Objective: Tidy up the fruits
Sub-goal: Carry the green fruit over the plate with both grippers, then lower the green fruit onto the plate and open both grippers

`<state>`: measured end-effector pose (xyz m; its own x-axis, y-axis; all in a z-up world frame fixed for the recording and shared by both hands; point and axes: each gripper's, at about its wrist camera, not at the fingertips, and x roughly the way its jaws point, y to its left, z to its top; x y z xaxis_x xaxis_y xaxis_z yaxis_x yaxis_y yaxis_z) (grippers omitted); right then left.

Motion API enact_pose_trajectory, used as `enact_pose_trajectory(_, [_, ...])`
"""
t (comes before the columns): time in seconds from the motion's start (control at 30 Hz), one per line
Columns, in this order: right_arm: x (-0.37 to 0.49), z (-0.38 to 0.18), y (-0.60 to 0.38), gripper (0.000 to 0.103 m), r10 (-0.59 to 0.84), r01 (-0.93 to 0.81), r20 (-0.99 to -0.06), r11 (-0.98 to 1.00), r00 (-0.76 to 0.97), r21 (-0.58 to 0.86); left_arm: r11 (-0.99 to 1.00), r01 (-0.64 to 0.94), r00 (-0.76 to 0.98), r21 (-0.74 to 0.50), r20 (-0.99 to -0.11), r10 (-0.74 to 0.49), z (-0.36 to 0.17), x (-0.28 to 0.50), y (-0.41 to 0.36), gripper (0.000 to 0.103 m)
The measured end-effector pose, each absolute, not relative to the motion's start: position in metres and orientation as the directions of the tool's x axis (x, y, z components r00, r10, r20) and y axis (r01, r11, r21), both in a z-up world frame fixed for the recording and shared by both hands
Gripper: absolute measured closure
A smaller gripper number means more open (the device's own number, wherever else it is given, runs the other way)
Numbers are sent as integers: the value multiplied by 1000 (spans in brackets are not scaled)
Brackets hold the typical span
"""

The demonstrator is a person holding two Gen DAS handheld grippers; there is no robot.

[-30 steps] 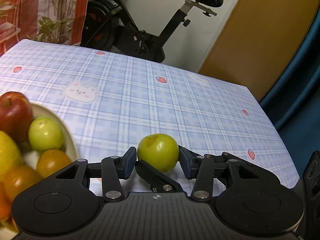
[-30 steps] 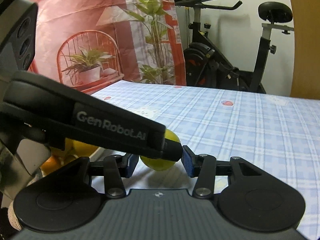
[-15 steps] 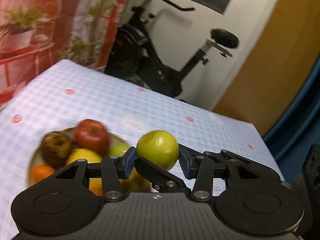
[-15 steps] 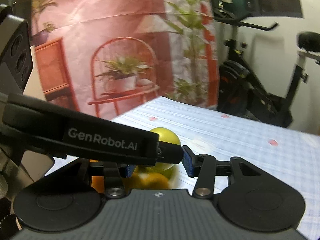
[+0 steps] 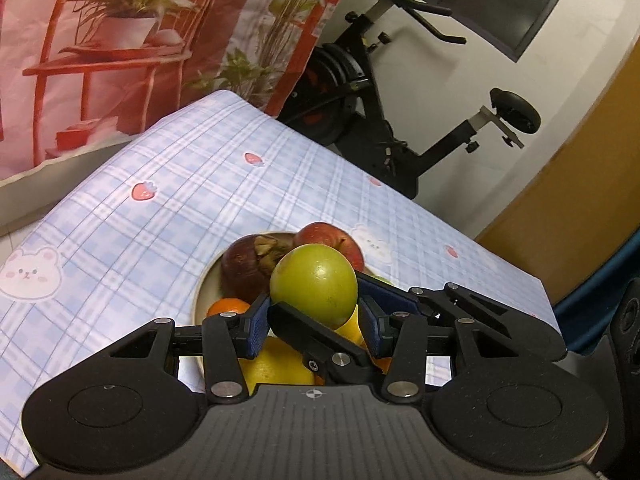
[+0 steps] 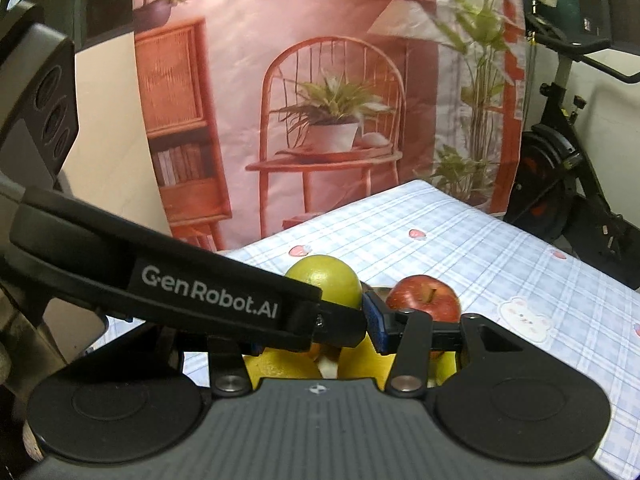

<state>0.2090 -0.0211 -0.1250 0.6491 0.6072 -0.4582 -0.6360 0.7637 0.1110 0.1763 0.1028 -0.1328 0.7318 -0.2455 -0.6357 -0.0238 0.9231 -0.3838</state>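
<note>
A round green fruit [image 5: 314,286] sits between the blue pads of my left gripper [image 5: 312,322], which is shut on it. My right gripper [image 6: 316,330] grips the same green fruit [image 6: 326,278]; its right pad touches the fruit, while its left pad is hidden behind the left gripper's black finger [image 6: 208,292]. The fruit hangs just above a pale bowl [image 5: 199,300]. That bowl holds a red apple [image 5: 332,236], a dark purple fruit [image 5: 242,268], an orange [image 5: 228,306] and a lemon [image 5: 276,364]. The right wrist view shows the red apple [image 6: 424,296] and the lemon [image 6: 276,362] too.
The bowl stands on a blue checked tablecloth [image 5: 160,232] with strawberry and bear prints. Behind the table's far edge stand an exercise bike [image 5: 380,128] and a pink printed backdrop [image 6: 320,100]. An orange-brown door [image 5: 580,200] is at the right.
Both grippers have carried the green fruit up off the cloth and across to the bowl. The bowl was at the left edge of the left wrist view; it now lies right under the fruit.
</note>
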Motion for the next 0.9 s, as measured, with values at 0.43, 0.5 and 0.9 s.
enact_pose_trajectory(0.43, [210, -137, -14, 53, 581, -635, -489, 769, 651, 68, 938, -31, 737, -346, -642, -213, -140, 178, 102, 52])
enact_pose_trajectory(0.5, [208, -137, -13, 53, 579, -638, -484, 768, 656, 56, 940, -37, 736, -340, -646, -205, -141, 179, 103, 52])
enact_pose_trajectory(0.9, [202, -139, -20, 50, 567, -623, -475, 781, 673, 49, 943, -67, 745, -325, -645, -169, -141, 180, 105, 43])
